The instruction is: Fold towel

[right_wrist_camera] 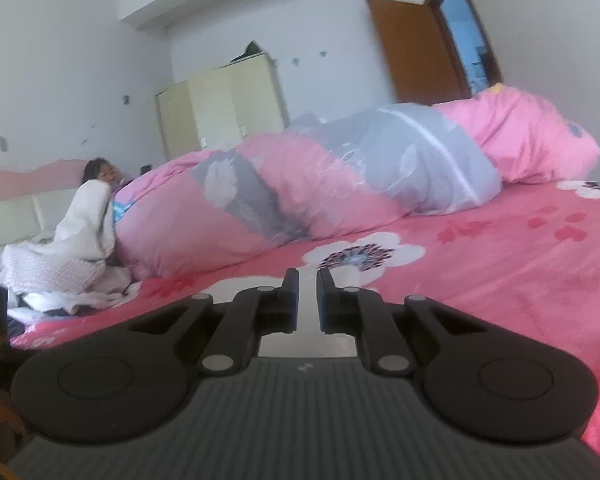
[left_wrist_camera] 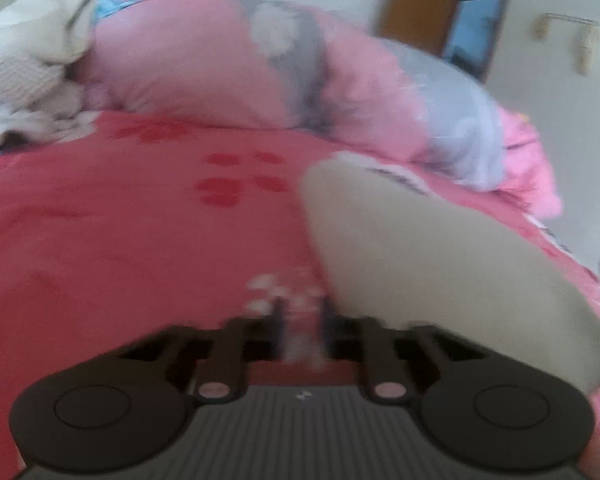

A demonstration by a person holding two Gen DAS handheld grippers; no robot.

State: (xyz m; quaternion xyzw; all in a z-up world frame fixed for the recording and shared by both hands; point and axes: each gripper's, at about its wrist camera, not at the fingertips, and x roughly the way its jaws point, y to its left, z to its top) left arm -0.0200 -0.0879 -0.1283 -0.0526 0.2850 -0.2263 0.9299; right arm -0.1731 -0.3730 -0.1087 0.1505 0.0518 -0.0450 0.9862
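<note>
A pale grey-beige towel (left_wrist_camera: 400, 248) lies on the pink flowered bed sheet (left_wrist_camera: 120, 220), reaching from mid-frame down to the right of my left gripper (left_wrist_camera: 303, 308). This view is smeared. The left gripper reads as shut close to the towel's near edge, and the blur hides whether any cloth is caught. In the right wrist view my right gripper (right_wrist_camera: 308, 280) is shut with only a thin gap between its fingers. A pale strip of the towel (right_wrist_camera: 306, 340) fills that gap, and the gripper hangs just above the sheet (right_wrist_camera: 500, 272).
A rolled pink and grey duvet (right_wrist_camera: 340, 184) lies across the bed behind the towel. White clothes (right_wrist_camera: 60, 264) are piled at the left, with a person (right_wrist_camera: 100, 172) sitting beyond them. A cream wardrobe (right_wrist_camera: 220, 108) and a brown door (right_wrist_camera: 416, 52) stand against the far walls.
</note>
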